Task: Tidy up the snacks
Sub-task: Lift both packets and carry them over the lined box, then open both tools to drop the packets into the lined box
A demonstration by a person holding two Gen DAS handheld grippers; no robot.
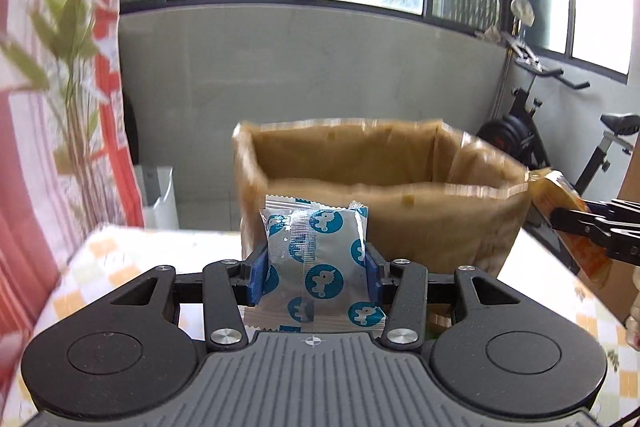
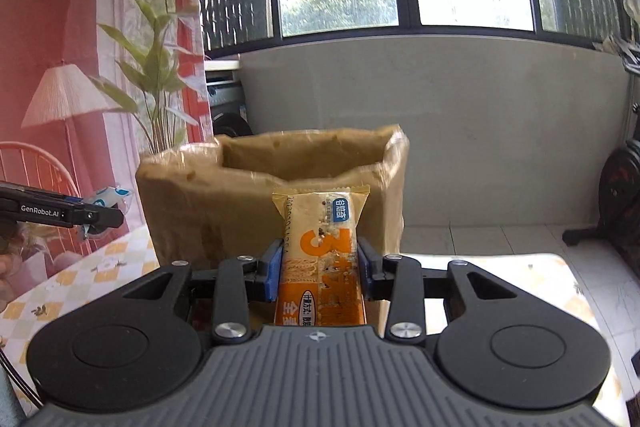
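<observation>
Silver packet with blue round prints (image 1: 316, 263) clamped upright in left gripper (image 1: 316, 277), likely for drop-in. Brown crinkled paper bag (image 1: 400, 219) stands open on checked tablecloth (image 1: 120, 267). Orange snack bar wrapper (image 2: 320, 259) pinched by right gripper (image 2: 320, 267), near bag front.

Paper bag (image 1: 380, 211) stands on table (image 1: 132, 267), behind both held packets (image 1: 318, 267)

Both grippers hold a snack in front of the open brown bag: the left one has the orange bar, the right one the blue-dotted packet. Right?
Swapped. In the left wrist view the left gripper clamps the blue-dotted packet; the right gripper holds the orange bar. Both are before the brown bag.
</observation>
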